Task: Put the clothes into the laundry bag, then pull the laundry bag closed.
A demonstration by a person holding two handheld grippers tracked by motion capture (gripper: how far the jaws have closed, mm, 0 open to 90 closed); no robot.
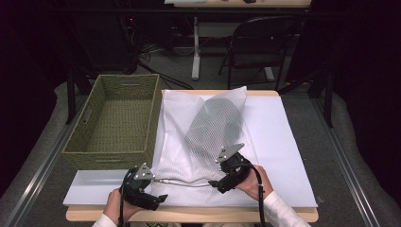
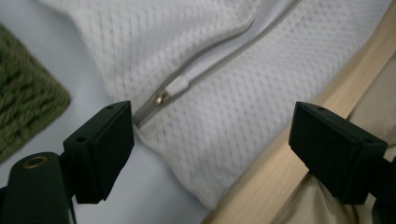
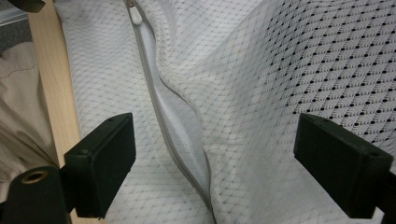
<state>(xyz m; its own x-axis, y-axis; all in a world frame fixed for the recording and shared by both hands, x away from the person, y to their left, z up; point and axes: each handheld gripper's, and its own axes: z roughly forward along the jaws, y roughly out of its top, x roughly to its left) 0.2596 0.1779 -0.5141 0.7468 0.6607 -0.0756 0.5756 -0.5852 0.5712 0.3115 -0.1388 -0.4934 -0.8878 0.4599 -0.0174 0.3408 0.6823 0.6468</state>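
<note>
High view, white mesh bag [image 1: 208, 127], dark contents, perhaps clothing

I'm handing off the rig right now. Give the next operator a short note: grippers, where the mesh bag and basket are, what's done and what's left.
Left gripper: jaws open, holding nothing, near the zipper pull.
Right gripper: jaws open, empty, over the zipper line.
Mesh laundry bag: flat on the white sheet, dark item inside.
Green basket: at the left, nothing in it.
Done: item bagged.
Left: probably check the zipper, whose closure is unclear, then move the bag to the basket.
</note>
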